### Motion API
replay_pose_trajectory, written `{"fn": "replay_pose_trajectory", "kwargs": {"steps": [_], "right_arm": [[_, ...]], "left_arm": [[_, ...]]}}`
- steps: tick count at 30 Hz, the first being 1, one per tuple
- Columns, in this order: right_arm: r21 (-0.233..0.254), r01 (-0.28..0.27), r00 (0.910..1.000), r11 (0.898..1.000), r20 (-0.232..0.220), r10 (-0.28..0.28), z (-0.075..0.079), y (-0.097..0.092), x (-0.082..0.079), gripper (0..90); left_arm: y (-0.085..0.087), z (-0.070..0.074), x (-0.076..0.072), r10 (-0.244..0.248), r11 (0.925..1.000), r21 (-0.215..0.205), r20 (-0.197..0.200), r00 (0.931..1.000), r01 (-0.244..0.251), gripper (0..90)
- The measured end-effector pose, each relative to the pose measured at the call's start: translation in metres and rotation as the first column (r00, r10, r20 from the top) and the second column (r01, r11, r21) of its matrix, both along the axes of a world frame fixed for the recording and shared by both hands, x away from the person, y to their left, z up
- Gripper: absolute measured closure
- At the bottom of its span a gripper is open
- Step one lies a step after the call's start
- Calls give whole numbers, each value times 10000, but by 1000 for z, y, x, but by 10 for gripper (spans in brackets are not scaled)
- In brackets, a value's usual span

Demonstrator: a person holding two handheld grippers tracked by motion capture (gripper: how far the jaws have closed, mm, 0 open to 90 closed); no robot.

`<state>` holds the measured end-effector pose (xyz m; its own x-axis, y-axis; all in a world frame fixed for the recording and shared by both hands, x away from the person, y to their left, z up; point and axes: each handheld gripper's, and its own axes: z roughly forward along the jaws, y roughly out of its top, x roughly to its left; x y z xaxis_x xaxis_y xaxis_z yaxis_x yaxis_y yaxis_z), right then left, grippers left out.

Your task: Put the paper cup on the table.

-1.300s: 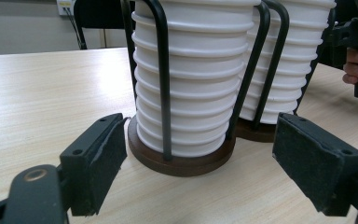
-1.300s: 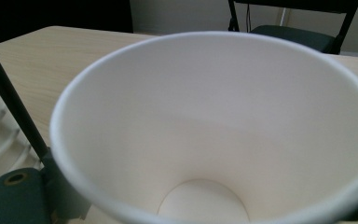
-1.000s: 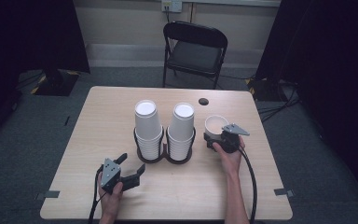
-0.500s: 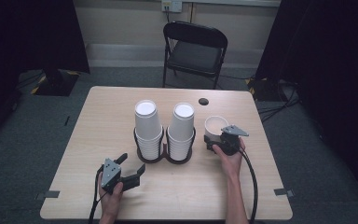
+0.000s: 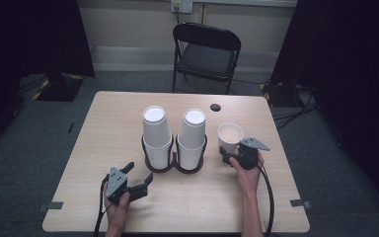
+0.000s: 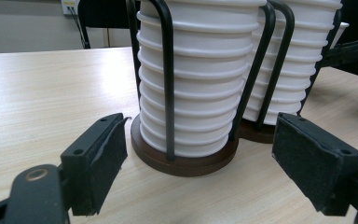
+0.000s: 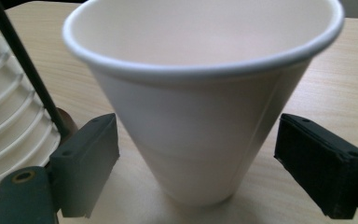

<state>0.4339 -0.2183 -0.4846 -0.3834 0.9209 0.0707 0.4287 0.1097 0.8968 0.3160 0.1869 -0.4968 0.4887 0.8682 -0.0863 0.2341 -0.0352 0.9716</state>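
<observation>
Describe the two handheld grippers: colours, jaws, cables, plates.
Both are dark grey-black handheld units. The left gripper has two flat black jaws faced with black pads, screw holes in the jaw blocks, a grey three-cornered plate on top and a black cable. The right gripper matches, with plate and cable. Forearms are bare, no sleeves.

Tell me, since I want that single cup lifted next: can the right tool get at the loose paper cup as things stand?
Probably yes. The right tool already has its jaws on either side of the loose paper cup, pads apart from its wall, with nothing between them. The cup rack stands off to one side.
</observation>
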Motion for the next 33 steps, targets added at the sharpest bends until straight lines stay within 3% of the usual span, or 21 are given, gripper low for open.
{"fn": "replay_pose_trajectory", "kwargs": {"steps": [2,13,18,25,33], "right_arm": [[-107,13,9999,9999,-105,-14,0,0,-4,130],[306,184,9983,9994,551,-201,13,-2,-34,133],[501,233,9983,9985,524,-259,14,1,-49,139],[787,-51,9972,9969,747,-8,15,10,-67,142],[989,-774,9922,9921,1049,670,19,26,-84,184]], "left_arm": [[0,0,0,2,10000,1,0,10000,-2,175],[-1,0,0,154,9999,21,-22,9999,-154,182],[-3,0,-1,246,9992,300,72,9997,-248,183],[-2,0,-1,263,9996,32,17,9997,-263,183],[-2,0,-3,332,9994,24,95,9994,-332,183]]}}
